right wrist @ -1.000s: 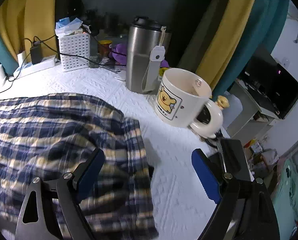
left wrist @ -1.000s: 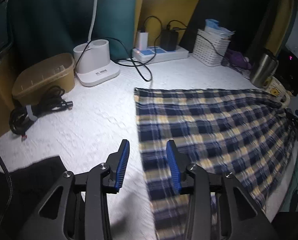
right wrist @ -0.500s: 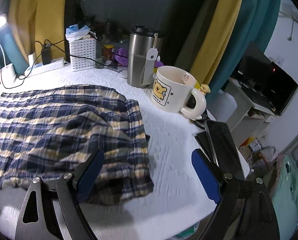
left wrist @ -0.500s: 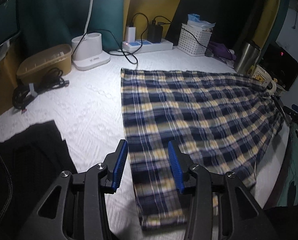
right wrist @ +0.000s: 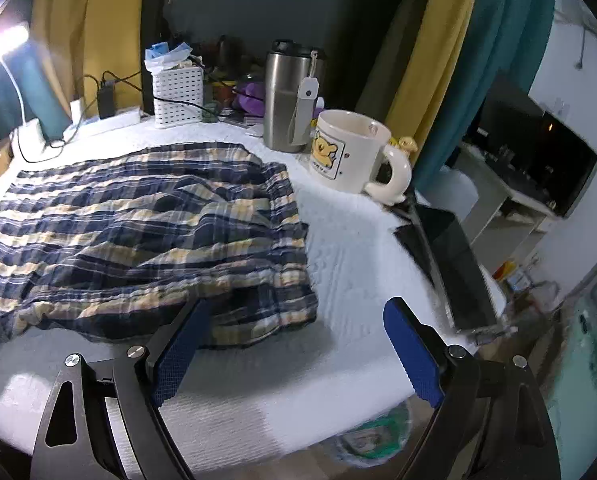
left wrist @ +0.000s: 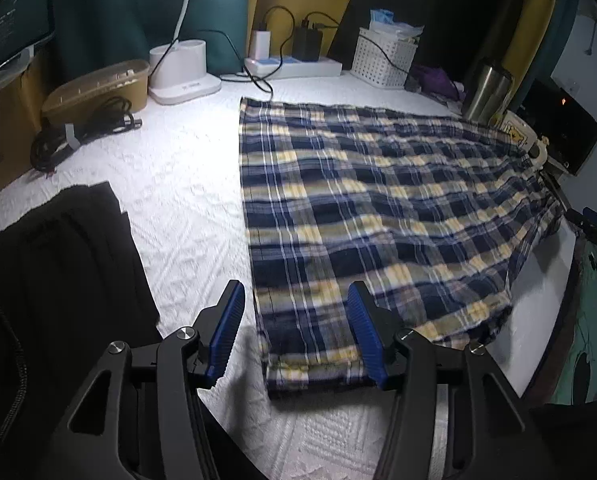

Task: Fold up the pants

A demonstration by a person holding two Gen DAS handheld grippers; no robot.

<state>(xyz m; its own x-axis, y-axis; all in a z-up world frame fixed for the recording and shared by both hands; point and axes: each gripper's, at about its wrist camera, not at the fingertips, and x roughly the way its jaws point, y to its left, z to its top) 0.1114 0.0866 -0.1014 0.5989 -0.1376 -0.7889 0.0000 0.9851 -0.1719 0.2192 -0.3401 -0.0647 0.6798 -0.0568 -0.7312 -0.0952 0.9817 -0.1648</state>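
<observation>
The blue, white and yellow plaid pants (left wrist: pixel 358 200) lie spread flat on the white textured table cover (left wrist: pixel 186 184). My left gripper (left wrist: pixel 296 336) is open and empty, above the near hem end of the pants. In the right wrist view the gathered waistband end of the pants (right wrist: pixel 258 248) lies rumpled near the table's front edge. My right gripper (right wrist: pixel 298 352) is wide open and empty, just in front of that waistband corner.
A black garment (left wrist: pixel 58 280) lies at the left. A tan box (left wrist: pixel 94 88), cables, a white lamp base (left wrist: pixel 182 72), a power strip (left wrist: pixel 294 68) and a white basket (right wrist: pixel 177 96) line the back. A steel tumbler (right wrist: pixel 290 96), a bear mug (right wrist: pixel 350 156) and a black tablet (right wrist: pixel 450 264) stand at the right.
Both grippers have pulled back toward the table's front edge, so more of the pants shows. The left gripper has opened wider. The pants lie still.
</observation>
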